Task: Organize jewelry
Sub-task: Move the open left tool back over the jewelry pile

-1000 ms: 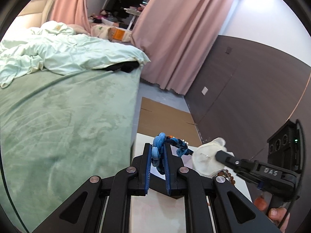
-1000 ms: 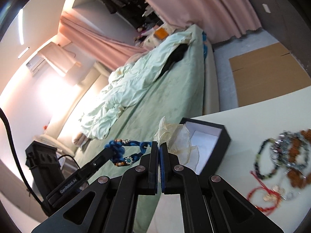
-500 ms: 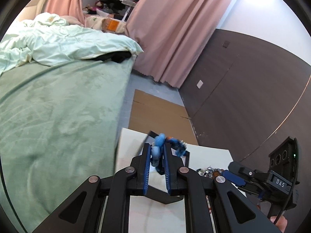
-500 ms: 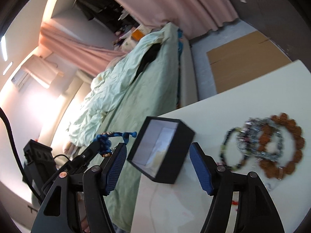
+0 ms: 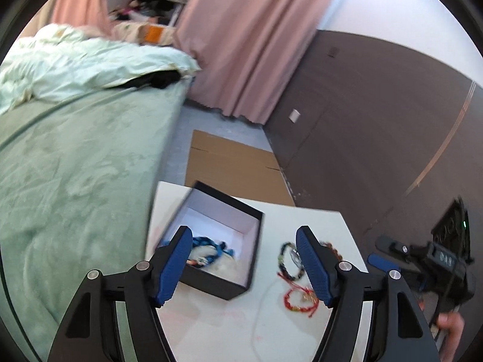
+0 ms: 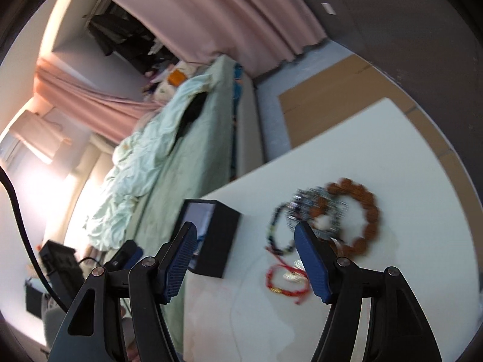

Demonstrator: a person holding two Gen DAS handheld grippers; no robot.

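Note:
An open black box (image 5: 229, 283) with a white lining stands on the white table (image 5: 217, 325). A blue braided bracelet (image 5: 208, 246) lies inside it. My left gripper (image 5: 244, 262) is open and empty above the box's near edge. My right gripper (image 6: 246, 259) is open and empty over the table, between the box (image 6: 215, 241) and a pile of bracelets. The pile holds a brown bead bracelet (image 6: 366, 211), a silver one (image 6: 302, 203), a dark bead one (image 6: 276, 235) and a red cord one (image 6: 285, 282). The dark bead one (image 5: 286, 262) and the red cord one (image 5: 297, 300) also show in the left wrist view.
A bed with a green cover (image 5: 75, 181) and a pale duvet runs along the table's left side. Flat cardboard (image 5: 229, 166) lies on the floor beyond the table. A dark panelled wall (image 5: 377, 135) and pink curtains (image 5: 241, 45) stand behind.
My left gripper opened and the blue bracelet dropped into the box. My right gripper let go of a pale cloth, opened, and swung right over the bracelet pile.

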